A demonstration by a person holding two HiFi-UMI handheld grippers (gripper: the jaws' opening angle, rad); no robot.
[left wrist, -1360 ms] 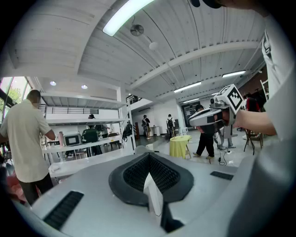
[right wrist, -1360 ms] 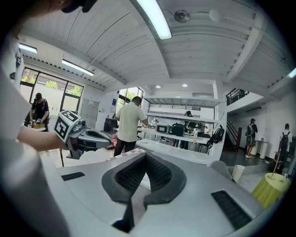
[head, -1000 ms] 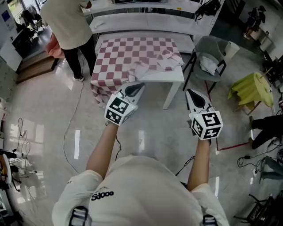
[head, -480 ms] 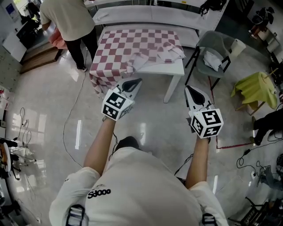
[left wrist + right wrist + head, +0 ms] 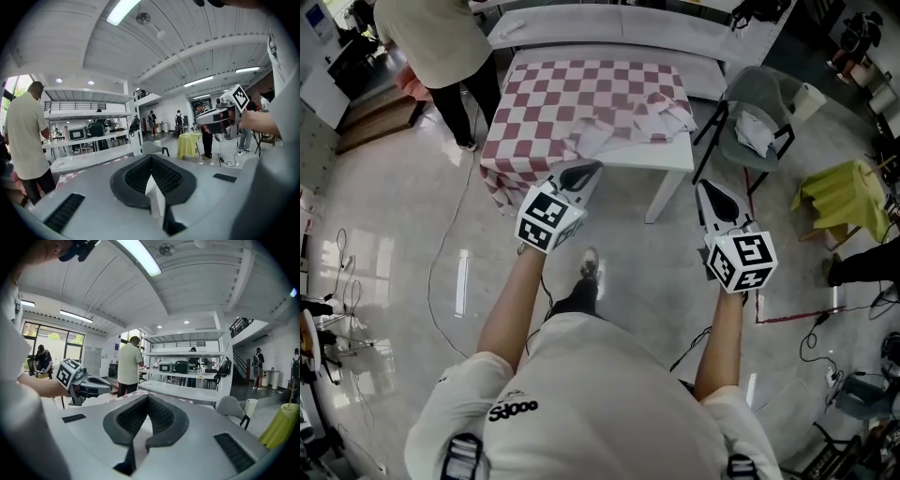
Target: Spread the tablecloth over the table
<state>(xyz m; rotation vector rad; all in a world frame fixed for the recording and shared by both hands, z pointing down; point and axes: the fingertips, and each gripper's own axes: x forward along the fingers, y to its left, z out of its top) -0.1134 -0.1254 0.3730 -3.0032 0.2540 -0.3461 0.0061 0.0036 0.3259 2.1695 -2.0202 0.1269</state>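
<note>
A red-and-white checked tablecloth [image 5: 581, 98] lies on a white table [image 5: 670, 155]. Its near right part is bunched and folded back, so the bare near right corner shows. My left gripper [image 5: 585, 168] is shut and empty, its tips just short of the table's near edge by the hanging cloth. My right gripper [image 5: 705, 188] is shut and empty over the floor, to the right of the table leg. In the left gripper view the shut jaws [image 5: 151, 160] point level, with a strip of checks [image 5: 63, 177] at the left. The right gripper view shows shut jaws [image 5: 147, 397] and cloth [image 5: 136, 392] beyond.
A person in a beige shirt [image 5: 431, 37] stands at the table's far left corner. A grey chair [image 5: 750, 112] stands to the table's right, with a yellow-green covered stand [image 5: 844, 192] farther right. A long white bench [image 5: 609, 23] runs behind. Cables [image 5: 441, 281] lie on the floor.
Both grippers have come forward with me toward the table, and the left tips now sit at its near edge. My foot has stepped into view below.
</note>
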